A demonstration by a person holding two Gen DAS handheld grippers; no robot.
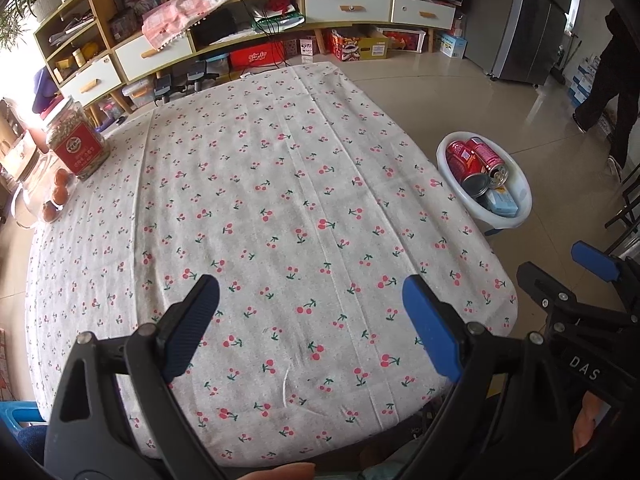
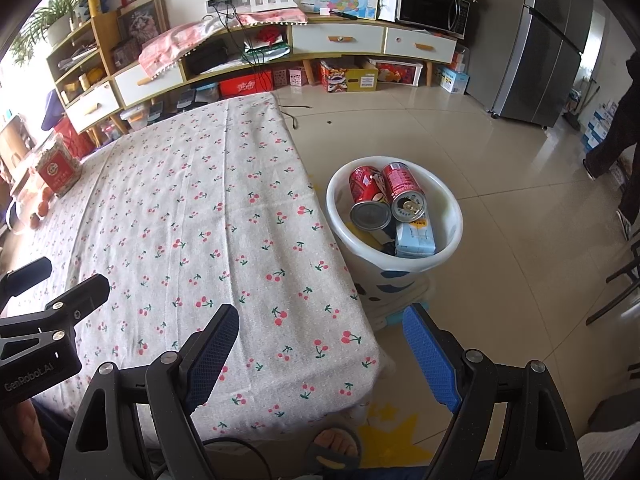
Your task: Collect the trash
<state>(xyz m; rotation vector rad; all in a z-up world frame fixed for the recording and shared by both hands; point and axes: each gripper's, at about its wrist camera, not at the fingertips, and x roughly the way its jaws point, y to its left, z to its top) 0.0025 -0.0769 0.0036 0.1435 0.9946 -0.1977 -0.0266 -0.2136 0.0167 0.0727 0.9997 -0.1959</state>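
Observation:
A white trash bin (image 2: 448, 208) stands on the floor right of the table; it also shows in the left wrist view (image 1: 524, 196). It holds two red cans (image 2: 402, 190), a silver-bottomed tin (image 2: 370, 216) and a light blue carton (image 2: 414, 240). My left gripper (image 1: 312, 320) is open and empty above the near part of the cherry-print tablecloth (image 1: 280, 200). My right gripper (image 2: 320, 352) is open and empty over the table's near right corner, short of the bin. The right gripper also shows at the right edge of the left wrist view (image 1: 560, 276).
A glass jar with a red label (image 1: 76, 144) and a glass bowl of orange fruit (image 1: 48, 196) stand at the table's far left. A low cabinet (image 2: 340, 40) lines the back wall, a fridge (image 2: 552, 48) stands at right. A person's legs (image 2: 616, 140) are at far right.

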